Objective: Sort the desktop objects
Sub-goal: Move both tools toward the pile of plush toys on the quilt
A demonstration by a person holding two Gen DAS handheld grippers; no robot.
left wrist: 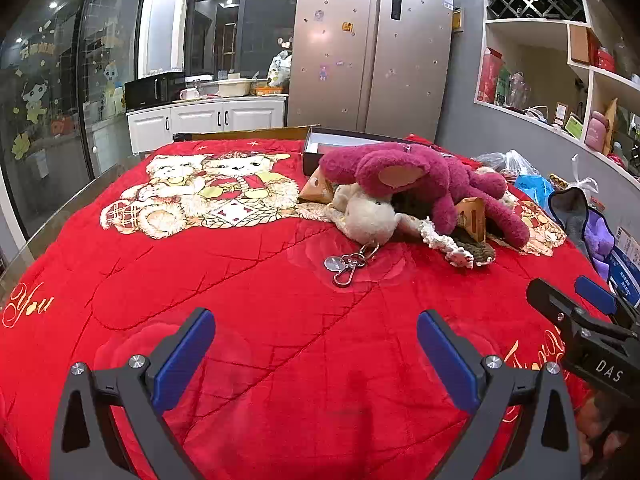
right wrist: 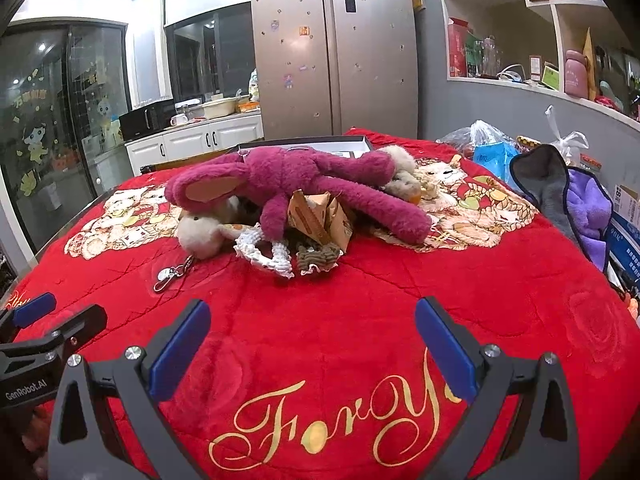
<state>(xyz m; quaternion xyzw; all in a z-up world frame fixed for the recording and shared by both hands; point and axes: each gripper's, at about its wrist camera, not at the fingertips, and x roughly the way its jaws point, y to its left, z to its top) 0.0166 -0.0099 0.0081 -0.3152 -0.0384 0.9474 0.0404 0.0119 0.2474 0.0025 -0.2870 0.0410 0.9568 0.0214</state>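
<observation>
Left gripper (left wrist: 316,340) is hovering over bare red quilt (left wrist: 260,280), blue-padded jaws spread wide, nothing between them. Right gripper (right wrist: 313,330) is doing the same beside it: jaws fully apart, empty, sitting above the gold script printed on the quilt.

Pile of objects is lying ahead of both grippers, well apart from the fingertips, roughly mid-table:
- long-limbed magenta plush toy (right wrist: 304,184), fuzzy pile fabric, pale inner ear, sprawling across the top of the pile
- cream fluffy plush keychain (left wrist: 366,216) poking out under it on the near left side, with silver metal clasp and round tag (left wrist: 346,266) lying flat on the quilt, the closest item to the left gripper
- tan cardboard wedge-shaped packets (right wrist: 316,220) tucked under the magenta limbs
- white crocheted lace piece (right wrist: 264,250) and olive-brown knitted piece (right wrist: 318,262) at the near edge of the pile, touching each other
- shallow dark open box (left wrist: 340,144) sitting behind the pile

Quilt is soft, stitched, printed with cartoon bears. Right of the pile: grey and purple cloth (right wrist: 568,200) and plastic bags (right wrist: 492,140) bunched at the table edge.
</observation>
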